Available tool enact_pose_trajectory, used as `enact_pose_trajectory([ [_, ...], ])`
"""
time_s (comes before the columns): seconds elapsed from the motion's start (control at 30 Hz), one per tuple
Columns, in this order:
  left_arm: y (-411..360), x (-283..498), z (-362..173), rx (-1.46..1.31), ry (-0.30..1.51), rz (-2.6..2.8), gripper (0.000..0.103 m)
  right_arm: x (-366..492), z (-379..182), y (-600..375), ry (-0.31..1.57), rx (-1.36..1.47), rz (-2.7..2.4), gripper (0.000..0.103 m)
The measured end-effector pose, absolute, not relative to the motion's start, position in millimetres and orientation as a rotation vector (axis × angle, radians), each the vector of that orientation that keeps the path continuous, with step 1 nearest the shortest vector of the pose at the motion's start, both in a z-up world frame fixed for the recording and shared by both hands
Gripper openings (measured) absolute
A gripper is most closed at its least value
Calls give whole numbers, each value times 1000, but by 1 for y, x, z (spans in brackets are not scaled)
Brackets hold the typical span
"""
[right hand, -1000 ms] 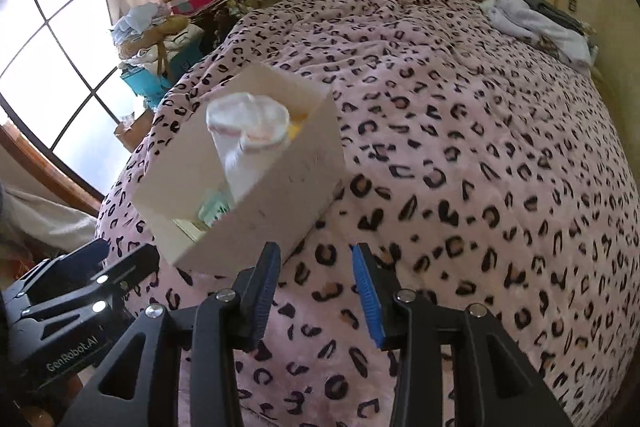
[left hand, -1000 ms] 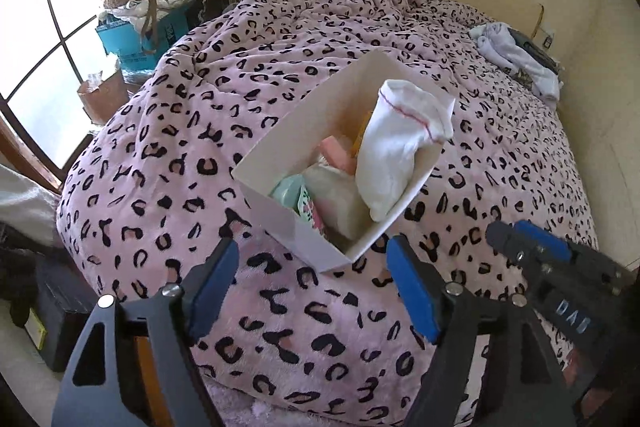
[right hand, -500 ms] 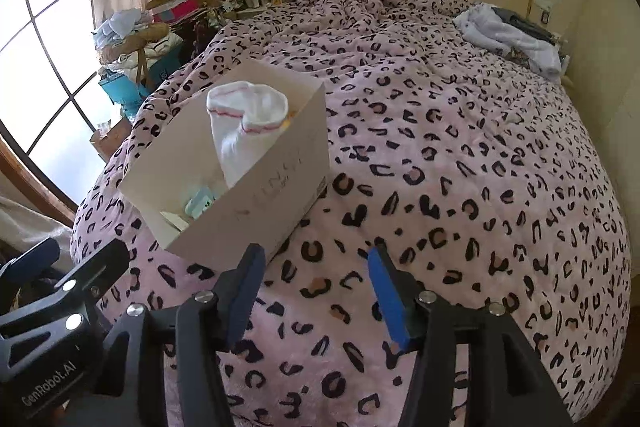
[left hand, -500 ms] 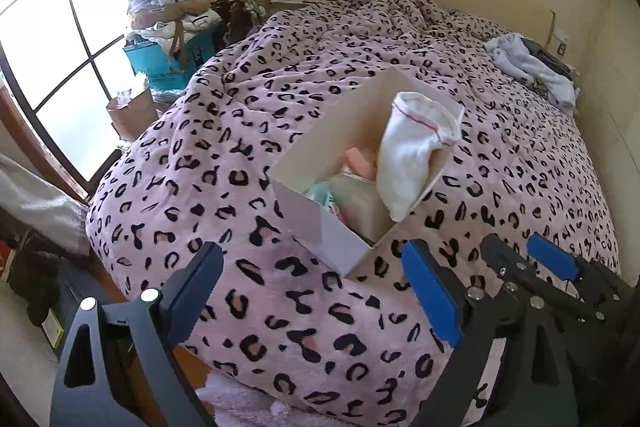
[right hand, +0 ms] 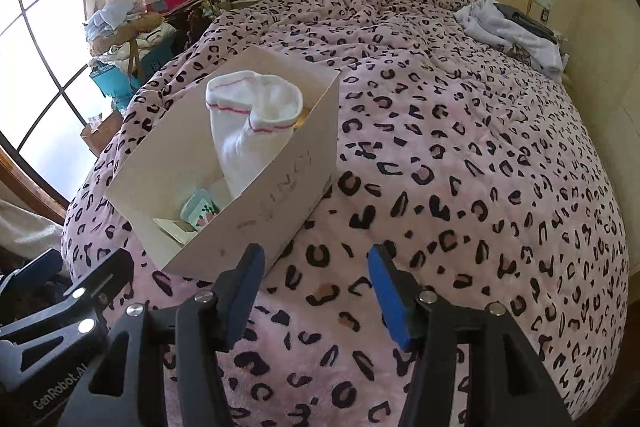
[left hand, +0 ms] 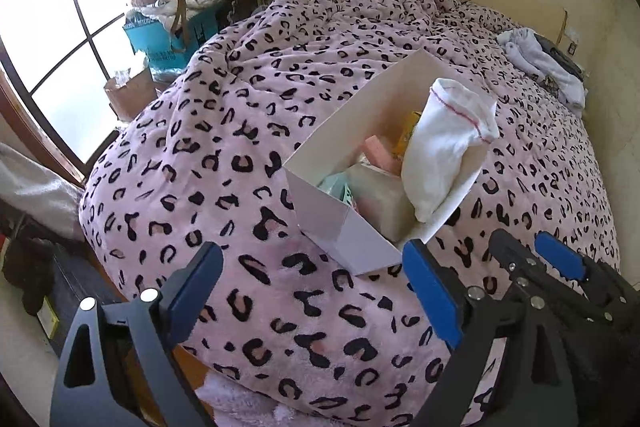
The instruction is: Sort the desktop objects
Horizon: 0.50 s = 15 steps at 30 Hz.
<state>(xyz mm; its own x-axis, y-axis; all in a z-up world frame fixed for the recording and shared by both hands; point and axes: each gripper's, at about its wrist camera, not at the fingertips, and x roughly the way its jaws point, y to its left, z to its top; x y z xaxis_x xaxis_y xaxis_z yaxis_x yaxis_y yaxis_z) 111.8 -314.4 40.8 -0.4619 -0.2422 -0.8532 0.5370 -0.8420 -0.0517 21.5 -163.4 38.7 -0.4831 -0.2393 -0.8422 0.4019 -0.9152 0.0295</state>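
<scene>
- My right gripper [right hand: 316, 291] hangs over the leopard-print blanket [right hand: 460, 187], jaws apart, nothing between them.
- A white box [right hand: 280, 187] sits just ahead-left, a white sock [right hand: 252, 131] standing in it.
- My left gripper [right hand: 68, 307] shows at lower left.

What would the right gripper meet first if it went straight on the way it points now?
Probably the leopard-print blanket, just right of the white cardboard box. The right gripper is open and empty; depth is unclear.
</scene>
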Motion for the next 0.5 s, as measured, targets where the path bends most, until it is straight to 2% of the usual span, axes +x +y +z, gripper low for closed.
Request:
enact_pose_trajectory([
  [0.17, -314, 110, 37, 1281, 413, -2307, 93, 21, 38, -167, 303, 1321, -2427, 56],
  [0.5, -310, 108, 38, 1278, 402, -2317, 93, 19, 38, -163, 307, 1337, -2452, 56],
])
